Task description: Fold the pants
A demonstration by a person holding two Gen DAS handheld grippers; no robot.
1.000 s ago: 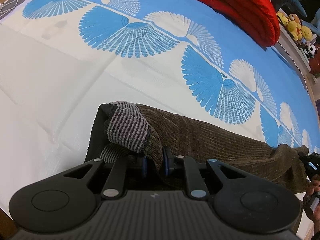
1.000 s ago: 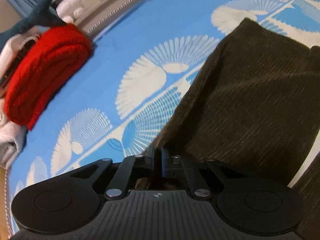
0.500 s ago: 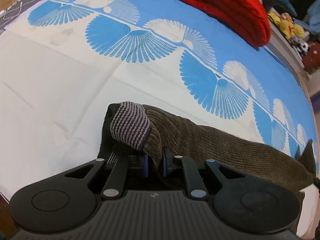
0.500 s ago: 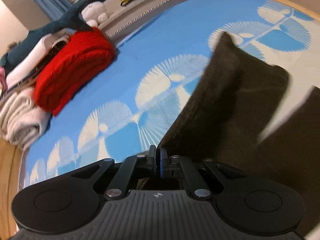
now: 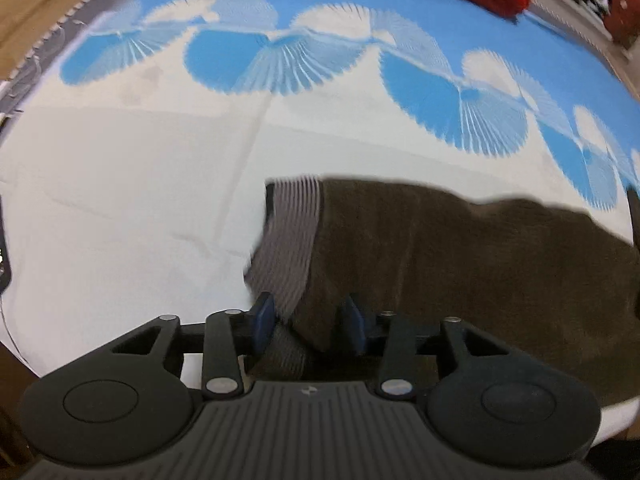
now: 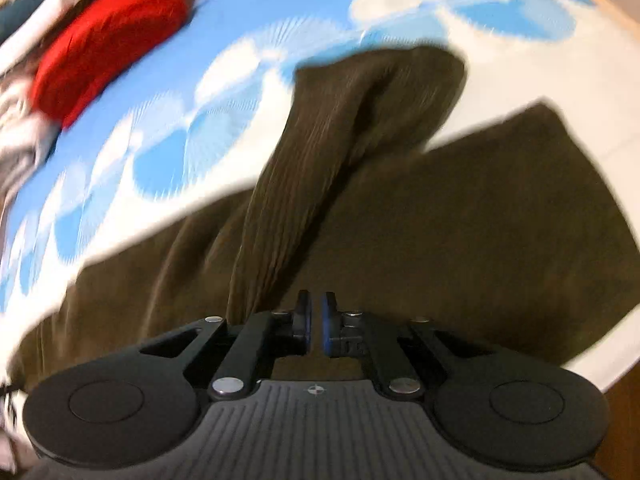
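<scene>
Now the brown corduroy pants (image 5: 460,248) lie spread on a bed sheet (image 5: 120,184) printed with blue and white fan shapes, one layer doubled over another. Seen from the left wrist, the left gripper (image 5: 308,322) has its jaws apart, and the striped grey cuff (image 5: 290,240) with the brown cloth beside it sits loosely in the gap between the blue pads (image 5: 262,318), which do not pinch it. From the right wrist, the right gripper (image 6: 315,322) has its jaws nearly together with only a thin slit between them; no cloth shows in that slit, and the pants (image 6: 440,208) lie just beyond and beneath the tips. A long ridge of bunched fabric runs from just left of the right gripper toward the far edge of the garment. A red blanket (image 6: 104,44), folded, rests at the far side of the bed, well apart from the pants, with pale linens beside it. Both views are blurred.
</scene>
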